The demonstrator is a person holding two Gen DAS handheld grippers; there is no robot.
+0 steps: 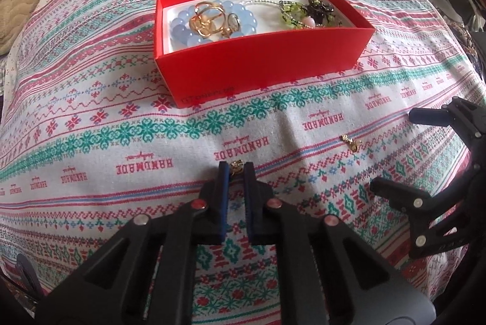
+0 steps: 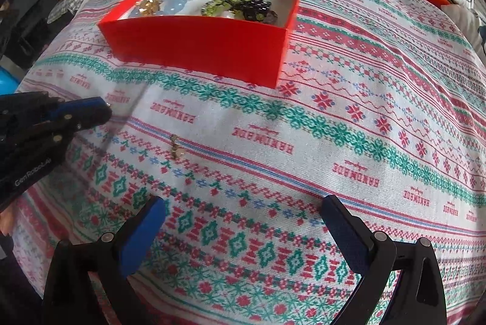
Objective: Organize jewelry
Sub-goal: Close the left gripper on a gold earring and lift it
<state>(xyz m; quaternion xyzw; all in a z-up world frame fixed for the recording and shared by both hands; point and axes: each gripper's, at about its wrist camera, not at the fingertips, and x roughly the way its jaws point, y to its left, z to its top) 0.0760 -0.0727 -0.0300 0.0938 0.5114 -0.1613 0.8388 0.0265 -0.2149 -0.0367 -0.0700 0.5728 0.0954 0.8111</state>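
One gold earring pinched, one left on the cloth
Left gripper clenches a gold earring bound for the red box; right gripper gapes near the other earring.

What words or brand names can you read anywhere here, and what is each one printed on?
"HANDMADE": repeated in red, upside down, on the patterned cloth.
"Gen Robot.Ai": white lettering on the left gripper body.
Faint print low on the red box front wall: too faint to read.
Small script above each HANDMADE: too small to read.
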